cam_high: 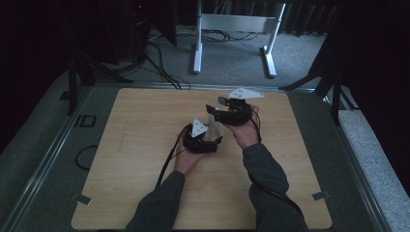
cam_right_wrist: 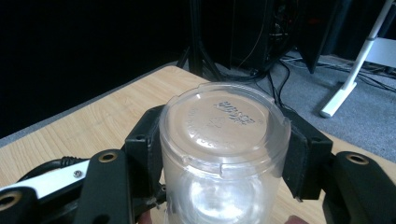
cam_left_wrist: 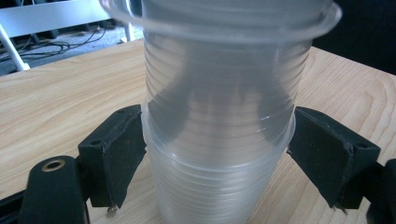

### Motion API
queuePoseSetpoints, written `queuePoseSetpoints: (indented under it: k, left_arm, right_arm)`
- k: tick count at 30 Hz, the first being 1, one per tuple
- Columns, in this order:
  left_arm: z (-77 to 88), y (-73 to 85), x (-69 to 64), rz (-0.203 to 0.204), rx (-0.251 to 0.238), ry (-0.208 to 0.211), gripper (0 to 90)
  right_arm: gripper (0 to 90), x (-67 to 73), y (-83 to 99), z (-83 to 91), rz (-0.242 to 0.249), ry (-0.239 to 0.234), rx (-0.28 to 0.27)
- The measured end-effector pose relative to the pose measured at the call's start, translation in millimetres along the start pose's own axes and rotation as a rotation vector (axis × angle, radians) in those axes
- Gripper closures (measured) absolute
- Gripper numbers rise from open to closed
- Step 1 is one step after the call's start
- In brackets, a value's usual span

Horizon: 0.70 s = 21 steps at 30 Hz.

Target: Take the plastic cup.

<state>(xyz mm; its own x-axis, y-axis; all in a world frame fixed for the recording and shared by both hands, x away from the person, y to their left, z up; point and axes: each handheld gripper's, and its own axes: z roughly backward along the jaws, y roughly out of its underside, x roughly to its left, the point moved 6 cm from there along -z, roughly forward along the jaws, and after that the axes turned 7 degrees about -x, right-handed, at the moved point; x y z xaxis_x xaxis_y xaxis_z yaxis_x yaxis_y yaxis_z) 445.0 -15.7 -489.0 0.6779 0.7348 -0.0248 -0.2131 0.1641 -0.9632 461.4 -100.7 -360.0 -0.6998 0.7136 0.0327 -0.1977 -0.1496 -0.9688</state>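
Currently: left gripper (cam_left_wrist: 217, 158) and right gripper (cam_right_wrist: 219, 154) each clamp nested clear cups (cam_left_wrist: 219, 116), frame centre; separate with straight, gentle pull.

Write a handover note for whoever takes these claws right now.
Left claw: pads on either side of the lower of two nested clear cups; contact looks made at the seam.
Right claw: shut on the cup's sides near its base, which faces the camera.
Both are held above the middle of the table.
Done: both ends gripped.
Left: likely pulling the cups apart; they are nested now.
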Motion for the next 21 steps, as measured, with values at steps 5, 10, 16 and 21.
queuePoseSetpoints:
  k: [5,10,16,21]
  left_arm:
    - [2.1,-2.2,1.1,0.003,-0.008,0.0,17.4]
    - [6.7,-6.6,3.1,0.005,-0.022,-0.001,17.8]
    - [9.8,-9.0,4.2,0.0,-0.025,-0.002,18.3]
    - [11.9,-11.1,4.6,-0.003,-0.03,-0.009,20.0]
  right_arm:
    - [40.1,0.6,-5.9,1.4,0.0,0.003,-0.014]
    - [40.2,2.4,-15.3,3.1,-0.001,-0.001,-0.031]
    - [40.2,2.6,-22.8,6.3,-0.001,0.002,-0.043]
    - [40.2,3.3,-29.7,9.6,0.0,-0.002,-0.053]
